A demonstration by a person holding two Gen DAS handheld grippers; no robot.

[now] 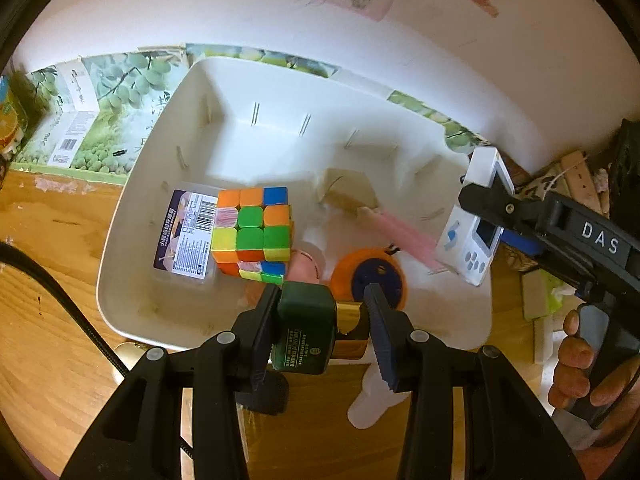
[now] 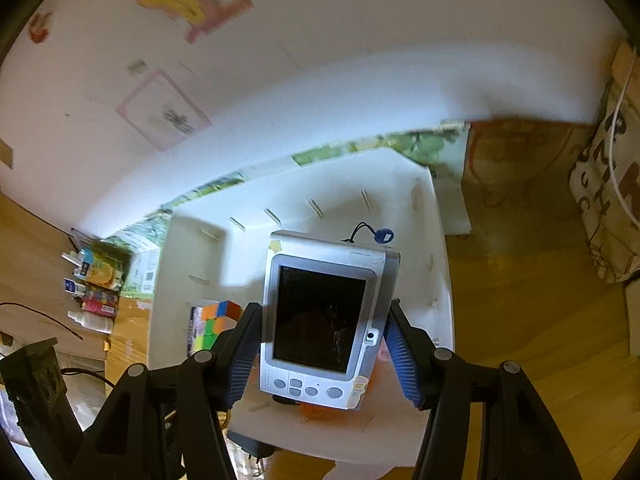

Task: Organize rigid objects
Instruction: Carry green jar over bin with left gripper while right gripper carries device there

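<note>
Bin [image 1: 132, 216] sits on desk [image 1: 52, 248], back edge vs wall. Inside bin: puzzle cube [image 1: 252, 232] at left-centre, flat packet [image 1: 188, 236] just left of it & touching; tape measure [image 1: 370, 276] right of cube, near front wall. Handheld device [image 2: 324, 320] over bin's right part. Printed carton [image 1: 92, 120] behind bin, left.

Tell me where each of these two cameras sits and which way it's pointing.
Left wrist view: sits on the left tool, looking steeply down along its fingers into the white bin; the tool grips a dark green and gold bottle, and a hand holds the right tool at the right edge.
Right wrist view: sits on the right tool, looking down over the same bin; it grips a silver handheld device.
Shared: the bin, the Rubik's cube, the handheld device, the wall.
</note>
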